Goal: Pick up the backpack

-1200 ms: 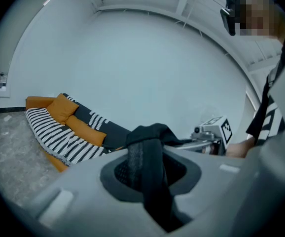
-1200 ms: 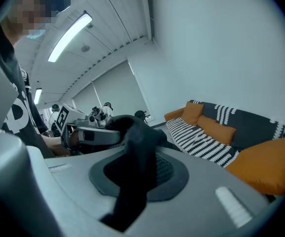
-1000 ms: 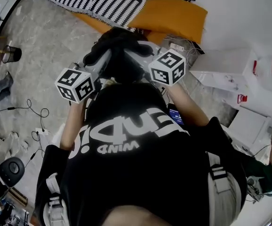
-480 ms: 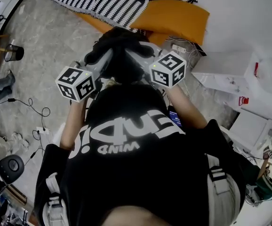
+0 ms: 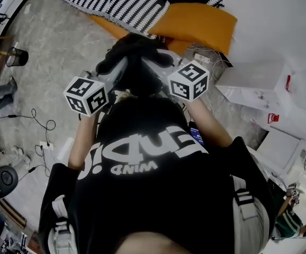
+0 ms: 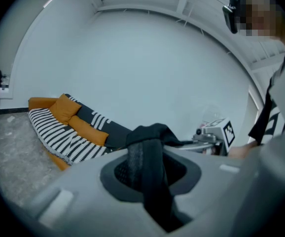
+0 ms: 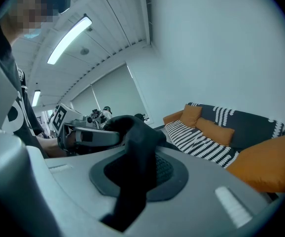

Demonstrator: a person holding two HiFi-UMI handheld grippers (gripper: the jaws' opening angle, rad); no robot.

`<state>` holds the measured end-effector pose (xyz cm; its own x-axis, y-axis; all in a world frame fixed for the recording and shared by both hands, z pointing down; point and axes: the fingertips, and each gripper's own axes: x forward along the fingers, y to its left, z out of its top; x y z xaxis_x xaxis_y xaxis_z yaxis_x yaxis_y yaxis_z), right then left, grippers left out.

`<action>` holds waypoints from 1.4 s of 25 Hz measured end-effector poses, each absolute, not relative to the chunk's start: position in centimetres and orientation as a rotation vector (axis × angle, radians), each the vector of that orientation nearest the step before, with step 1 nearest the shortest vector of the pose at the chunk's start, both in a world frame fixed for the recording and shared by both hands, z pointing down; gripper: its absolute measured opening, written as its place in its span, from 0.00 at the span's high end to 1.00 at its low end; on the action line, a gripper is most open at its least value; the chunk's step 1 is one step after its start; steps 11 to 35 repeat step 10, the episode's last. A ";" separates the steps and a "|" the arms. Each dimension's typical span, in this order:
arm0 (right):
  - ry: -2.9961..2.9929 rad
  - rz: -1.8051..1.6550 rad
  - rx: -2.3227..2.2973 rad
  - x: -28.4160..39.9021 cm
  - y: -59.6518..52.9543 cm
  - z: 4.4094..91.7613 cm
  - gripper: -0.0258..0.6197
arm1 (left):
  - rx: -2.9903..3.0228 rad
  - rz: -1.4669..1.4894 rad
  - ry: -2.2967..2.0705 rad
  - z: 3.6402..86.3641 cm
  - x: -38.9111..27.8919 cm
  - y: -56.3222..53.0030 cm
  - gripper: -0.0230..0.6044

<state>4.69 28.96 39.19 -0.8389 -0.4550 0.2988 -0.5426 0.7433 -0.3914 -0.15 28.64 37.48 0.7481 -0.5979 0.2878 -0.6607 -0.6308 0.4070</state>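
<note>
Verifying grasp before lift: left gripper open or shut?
Shut: the left gripper has its fingers clamped on the black strap running between them.

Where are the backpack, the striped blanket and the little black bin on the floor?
backpack (image 5: 137,49): head view, on its bunched black fabric.
striped blanket (image 5: 116,1): head view, middle of its black-and-white stripes.
black bin (image 5: 15,61): head view, on its side wall.

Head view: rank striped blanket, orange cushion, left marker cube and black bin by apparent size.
1. striped blanket and orange cushion: alike, blanket cropped by frame.
2. left marker cube, enlarged by nearness.
3. black bin.
</note>
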 end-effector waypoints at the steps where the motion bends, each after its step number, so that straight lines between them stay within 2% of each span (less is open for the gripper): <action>1: -2.758 0.705 0.795 4.7 28.9 39.2 0.87 | 2.451 0.170 -0.952 37.5 -0.2 28.6 0.84; 35: -2.761 0.703 0.773 5.0 28.7 38.9 0.87 | 2.444 0.160 -0.957 37.1 0.2 28.5 0.84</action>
